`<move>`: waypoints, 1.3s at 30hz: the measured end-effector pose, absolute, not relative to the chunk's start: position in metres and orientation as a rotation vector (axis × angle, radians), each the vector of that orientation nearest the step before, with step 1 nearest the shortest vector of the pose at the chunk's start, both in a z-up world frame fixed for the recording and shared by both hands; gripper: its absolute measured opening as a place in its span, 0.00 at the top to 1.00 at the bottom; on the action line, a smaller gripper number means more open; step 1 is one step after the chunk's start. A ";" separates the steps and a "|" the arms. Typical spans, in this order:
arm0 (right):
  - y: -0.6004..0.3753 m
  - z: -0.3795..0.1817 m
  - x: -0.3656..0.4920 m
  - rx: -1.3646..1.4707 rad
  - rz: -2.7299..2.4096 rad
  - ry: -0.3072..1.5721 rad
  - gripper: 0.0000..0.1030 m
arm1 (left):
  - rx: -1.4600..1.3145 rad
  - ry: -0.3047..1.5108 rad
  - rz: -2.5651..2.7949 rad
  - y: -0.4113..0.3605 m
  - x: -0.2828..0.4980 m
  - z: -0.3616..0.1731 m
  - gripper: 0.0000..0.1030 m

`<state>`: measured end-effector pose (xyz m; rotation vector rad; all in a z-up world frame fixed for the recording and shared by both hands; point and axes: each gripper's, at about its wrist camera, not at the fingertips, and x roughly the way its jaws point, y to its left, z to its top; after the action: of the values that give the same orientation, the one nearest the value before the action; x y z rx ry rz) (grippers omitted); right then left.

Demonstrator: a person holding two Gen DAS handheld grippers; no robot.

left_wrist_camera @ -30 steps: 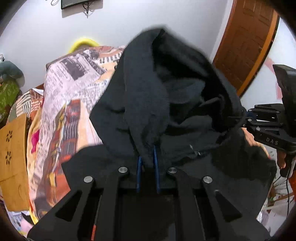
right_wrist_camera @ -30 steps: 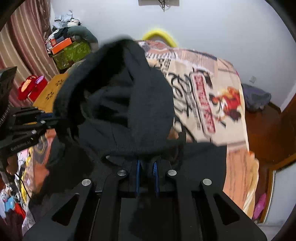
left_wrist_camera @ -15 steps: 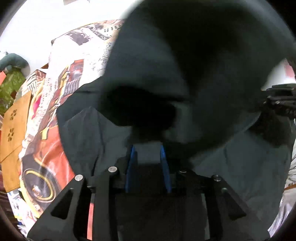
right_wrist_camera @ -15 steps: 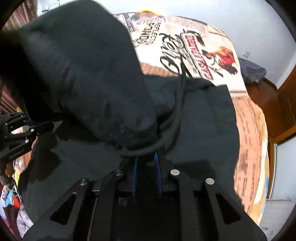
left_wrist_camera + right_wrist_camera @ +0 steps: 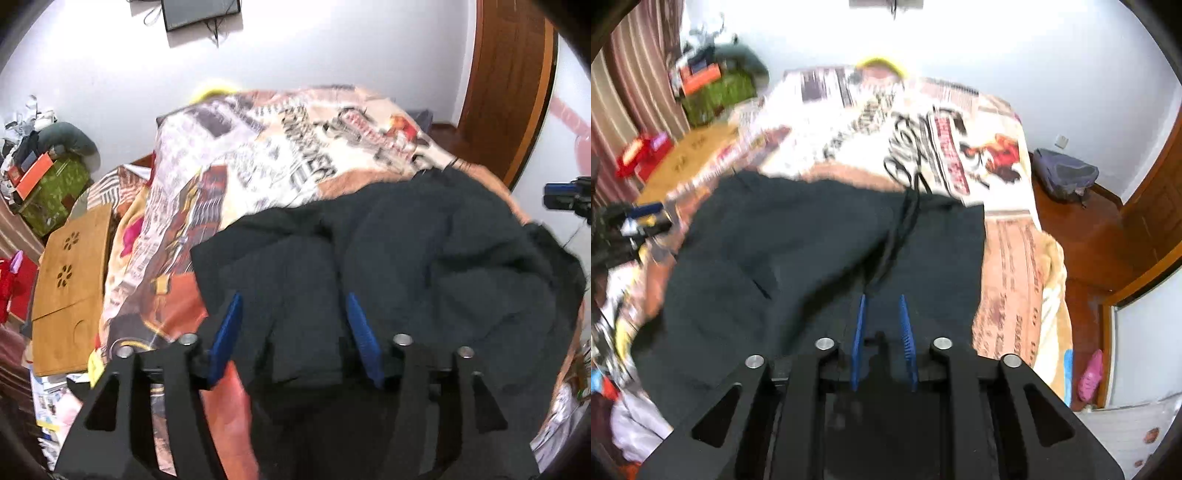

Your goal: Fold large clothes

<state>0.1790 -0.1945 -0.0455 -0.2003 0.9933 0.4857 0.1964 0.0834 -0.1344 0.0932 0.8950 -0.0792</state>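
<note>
A black hoodie [image 5: 424, 258] lies spread and folded over on the printed bedspread [image 5: 258, 162]; it also shows in the right wrist view [image 5: 798, 251], with its drawstring [image 5: 905, 218] trailing toward the far edge. My left gripper [image 5: 291, 299] is open, its blue fingers [image 5: 227, 332] apart just above the hoodie's near left part. My right gripper [image 5: 882, 299] is open by a small gap over the hoodie's near edge, holding nothing. The right gripper shows at the far right of the left wrist view [image 5: 565, 197].
A wooden lap table [image 5: 70, 288] lies left of the bed. A green box with clutter [image 5: 51, 188] stands at the far left. A wooden door [image 5: 506, 85] is at the right. A grey bag [image 5: 1063, 173] sits on the wood floor right of the bed.
Both grippers held the hoodie's hood up, carried it forward and down over the body, then opened and let go. The hoodie now lies flat on the bed.
</note>
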 end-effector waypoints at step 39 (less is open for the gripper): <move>-0.222 -0.071 0.201 -0.140 0.450 1.010 0.44 | -0.326 1.073 0.028 0.198 0.210 -0.204 0.20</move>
<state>0.2013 -0.2221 -0.0714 -0.1399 1.0102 0.4503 0.2104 0.1977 -0.2042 -0.3259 1.0730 0.0279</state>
